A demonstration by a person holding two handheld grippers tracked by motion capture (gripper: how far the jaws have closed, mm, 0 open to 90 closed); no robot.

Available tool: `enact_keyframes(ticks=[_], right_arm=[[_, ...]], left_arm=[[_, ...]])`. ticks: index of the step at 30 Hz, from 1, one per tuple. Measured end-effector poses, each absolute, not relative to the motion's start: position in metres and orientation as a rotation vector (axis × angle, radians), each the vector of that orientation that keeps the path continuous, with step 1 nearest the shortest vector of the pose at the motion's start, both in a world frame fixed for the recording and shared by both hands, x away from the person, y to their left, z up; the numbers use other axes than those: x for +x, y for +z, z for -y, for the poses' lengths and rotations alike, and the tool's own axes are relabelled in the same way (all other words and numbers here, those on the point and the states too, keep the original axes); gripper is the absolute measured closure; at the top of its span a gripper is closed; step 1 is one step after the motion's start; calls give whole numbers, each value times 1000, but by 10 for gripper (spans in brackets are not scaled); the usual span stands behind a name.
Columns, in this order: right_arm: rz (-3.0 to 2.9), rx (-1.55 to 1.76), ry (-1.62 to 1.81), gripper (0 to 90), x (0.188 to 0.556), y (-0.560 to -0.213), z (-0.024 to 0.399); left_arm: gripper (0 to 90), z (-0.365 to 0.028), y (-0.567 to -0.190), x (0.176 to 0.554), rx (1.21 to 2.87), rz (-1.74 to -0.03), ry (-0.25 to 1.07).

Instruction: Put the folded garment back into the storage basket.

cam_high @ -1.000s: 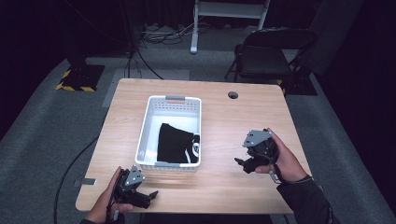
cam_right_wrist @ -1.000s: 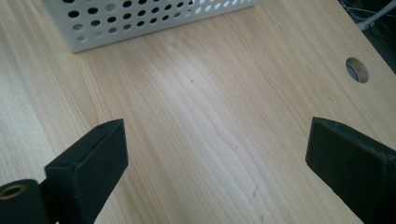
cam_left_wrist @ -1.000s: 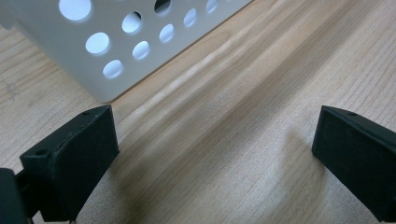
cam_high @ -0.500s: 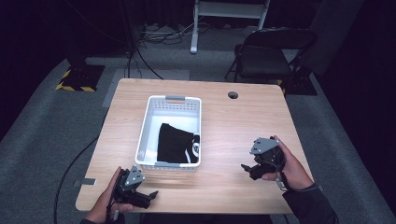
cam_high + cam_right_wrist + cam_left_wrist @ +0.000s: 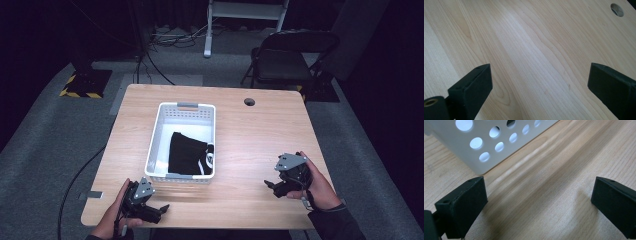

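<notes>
A white perforated basket stands in the middle of the wooden table, with a folded black garment with white marks lying inside it. My left gripper rests near the table's front left edge, just in front of the basket, jaws wide apart over bare wood. The left gripper view has the left gripper facing a corner of the basket. My right gripper sits at the front right, open and holding nothing. In the right gripper view the right gripper has only wood grain between its jaws.
A round cable hole is in the table's far right part, also seen as the hole in the right gripper view. A black folding chair stands behind the table. Cables run over the grey floor at left.
My right gripper has drawn back toward the front right edge of the table and lowered. The left gripper has stayed put.
</notes>
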State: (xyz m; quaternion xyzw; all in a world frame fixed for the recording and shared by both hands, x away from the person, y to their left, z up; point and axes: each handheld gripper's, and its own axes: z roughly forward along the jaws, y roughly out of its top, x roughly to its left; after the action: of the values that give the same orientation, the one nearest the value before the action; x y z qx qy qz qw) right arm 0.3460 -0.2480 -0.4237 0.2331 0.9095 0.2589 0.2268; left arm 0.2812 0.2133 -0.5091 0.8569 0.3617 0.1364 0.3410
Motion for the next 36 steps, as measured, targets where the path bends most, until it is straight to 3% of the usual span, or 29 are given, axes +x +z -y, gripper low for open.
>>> enact_keyframes(ticks=[36], right_arm=[[-2452, 761, 771, 64, 327, -459, 295]], left_arm=[[3, -213, -509, 281, 2229, -941, 355]])
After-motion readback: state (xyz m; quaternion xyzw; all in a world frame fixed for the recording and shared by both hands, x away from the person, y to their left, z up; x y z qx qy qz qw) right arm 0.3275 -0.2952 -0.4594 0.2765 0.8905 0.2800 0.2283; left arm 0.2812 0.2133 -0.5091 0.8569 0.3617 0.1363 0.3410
